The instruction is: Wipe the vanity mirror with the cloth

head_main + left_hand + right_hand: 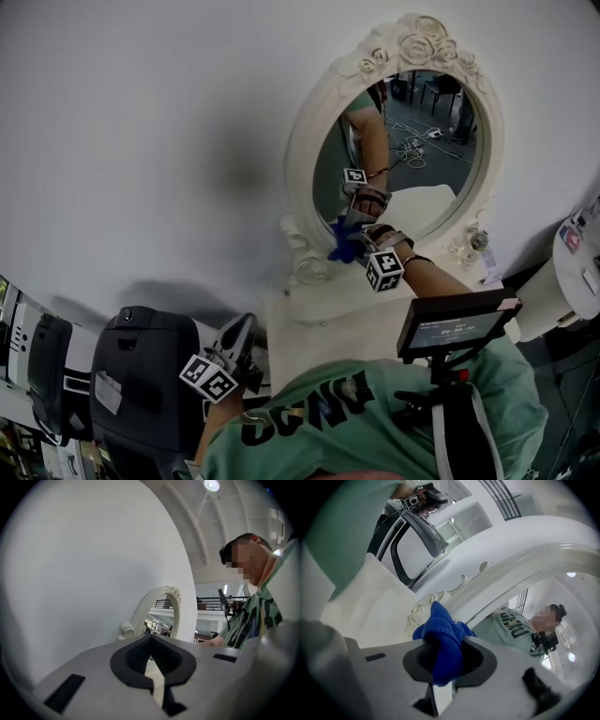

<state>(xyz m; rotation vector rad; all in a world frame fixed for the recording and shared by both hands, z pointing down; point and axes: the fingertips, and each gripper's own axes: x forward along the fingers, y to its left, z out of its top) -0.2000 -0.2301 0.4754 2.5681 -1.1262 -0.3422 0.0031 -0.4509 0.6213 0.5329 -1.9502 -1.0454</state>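
Note:
An oval vanity mirror (403,150) in an ornate cream frame stands on a cream table against the white wall. My right gripper (354,236) is shut on a blue cloth (344,246) and holds it against the lower left of the mirror, at the edge of the glass. In the right gripper view the blue cloth (443,639) bunches between the jaws of that gripper (440,656), beside the frame's curved rim (497,581). My left gripper (239,339) hangs low at the table's front left, away from the mirror, jaws shut with nothing in them. The mirror (161,616) shows ahead of the left gripper (151,660).
A black device (141,384) sits at the lower left beside the table (319,328). A white cylindrical container (572,272) stands at the right. A small screen on a mount (455,323) rides at the person's chest. The person's green shirt fills the bottom.

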